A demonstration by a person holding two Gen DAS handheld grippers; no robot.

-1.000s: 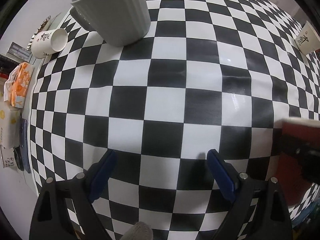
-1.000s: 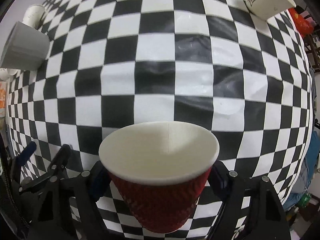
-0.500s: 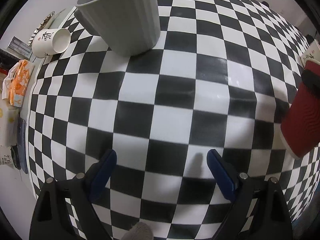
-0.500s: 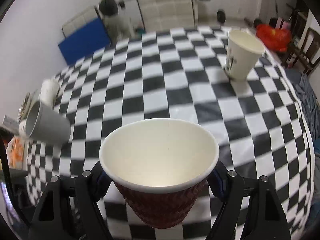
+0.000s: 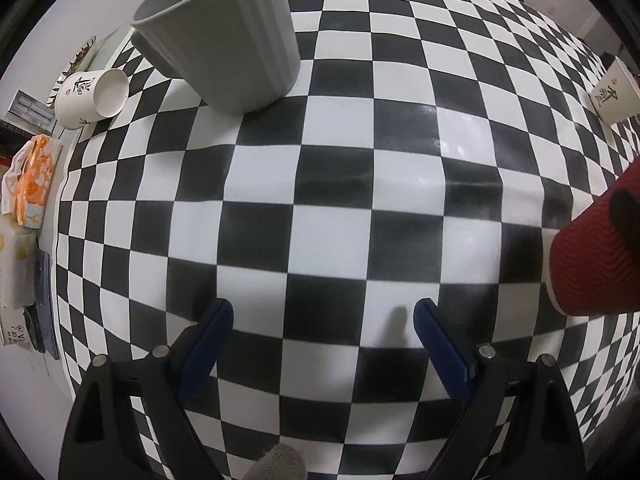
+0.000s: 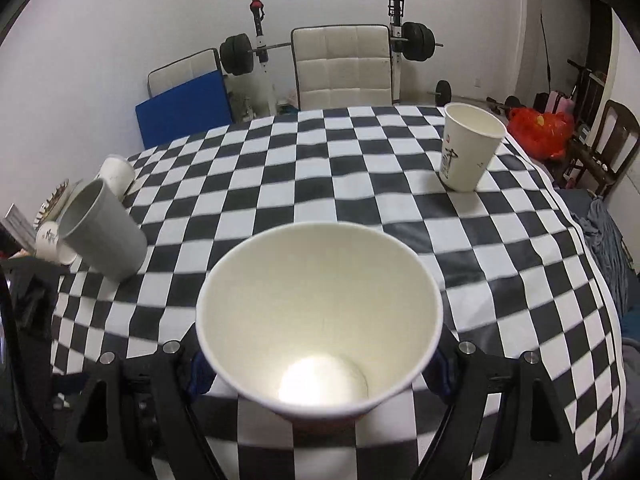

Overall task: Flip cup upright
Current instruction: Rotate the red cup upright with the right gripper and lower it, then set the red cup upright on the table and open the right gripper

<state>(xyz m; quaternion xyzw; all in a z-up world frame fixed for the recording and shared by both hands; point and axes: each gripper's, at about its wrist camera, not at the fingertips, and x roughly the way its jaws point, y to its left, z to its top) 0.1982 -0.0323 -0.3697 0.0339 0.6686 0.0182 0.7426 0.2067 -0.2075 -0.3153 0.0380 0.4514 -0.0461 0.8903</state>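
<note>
My right gripper (image 6: 320, 356) is shut on a red ribbed paper cup (image 6: 320, 312) with a white inside. Its mouth faces the camera and tilts upward, held above the checkered tablecloth (image 6: 304, 184). The same cup (image 5: 592, 268) shows at the right edge of the left wrist view, with a black finger on its side. My left gripper (image 5: 322, 320) is open and empty, low over the cloth near its front edge.
A grey ribbed cup (image 5: 224, 36) stands tilted at the far left; it also shows in the right wrist view (image 6: 100, 232). A white printed cup (image 5: 92, 94) lies on its side beside it. Another white printed cup (image 6: 468, 148) stands upright at the far right. Chair and weights stand behind.
My right gripper has rotated the red cup from pointing down at the table to facing forward and up. In the left wrist view the cup has turned and shifted at the right edge.
</note>
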